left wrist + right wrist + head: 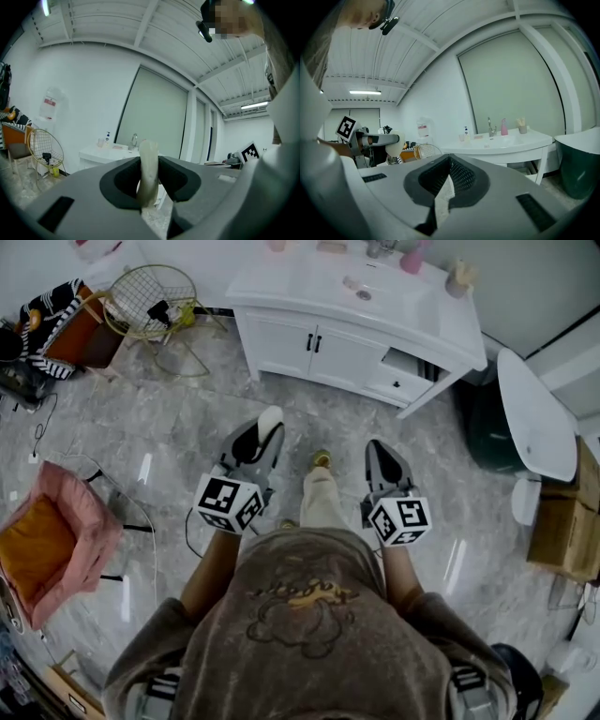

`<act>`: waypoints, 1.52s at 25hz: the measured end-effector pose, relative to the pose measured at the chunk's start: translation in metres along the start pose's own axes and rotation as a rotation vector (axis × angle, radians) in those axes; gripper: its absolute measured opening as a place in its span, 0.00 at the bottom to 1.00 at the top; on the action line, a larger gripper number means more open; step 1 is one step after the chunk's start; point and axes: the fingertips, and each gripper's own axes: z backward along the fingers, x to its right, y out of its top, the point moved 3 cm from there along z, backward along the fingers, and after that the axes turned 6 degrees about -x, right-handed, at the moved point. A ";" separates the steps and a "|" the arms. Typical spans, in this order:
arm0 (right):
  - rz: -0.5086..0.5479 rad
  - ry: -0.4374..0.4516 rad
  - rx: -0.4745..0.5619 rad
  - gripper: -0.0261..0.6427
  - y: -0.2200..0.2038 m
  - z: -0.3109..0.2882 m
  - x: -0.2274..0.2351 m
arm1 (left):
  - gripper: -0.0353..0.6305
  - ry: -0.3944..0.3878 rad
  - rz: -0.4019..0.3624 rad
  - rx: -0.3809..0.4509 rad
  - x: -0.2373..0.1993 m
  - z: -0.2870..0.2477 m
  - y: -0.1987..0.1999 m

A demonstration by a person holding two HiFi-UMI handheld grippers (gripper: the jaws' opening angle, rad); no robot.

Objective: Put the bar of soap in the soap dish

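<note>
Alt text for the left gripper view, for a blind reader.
The left gripper clamps a pale bar of soap upright between its jaws. Behind, a white vanity with a faucet stands against a white wall.

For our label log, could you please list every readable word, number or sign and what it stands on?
Nothing is readable.
Red label on the white wall dispenser: too blurred.
Orange print on the brown shirt: illegible.
Black-and-white markers on the left cube and right cube: patterns only.

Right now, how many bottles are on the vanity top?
2: a white pump bottle left of the faucet, a pink bottle right of it; others may be hidden.
</note>
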 end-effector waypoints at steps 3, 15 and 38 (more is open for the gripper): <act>-0.005 0.010 -0.004 0.03 0.003 -0.025 0.014 | 0.22 -0.003 -0.005 0.001 -0.011 -0.026 0.005; -0.021 0.045 -0.008 0.03 0.054 -0.131 0.081 | 0.22 0.009 -0.011 0.010 -0.062 -0.142 0.059; -0.017 0.127 -0.014 0.03 0.119 -0.277 0.205 | 0.22 0.070 -0.025 0.027 -0.117 -0.317 0.113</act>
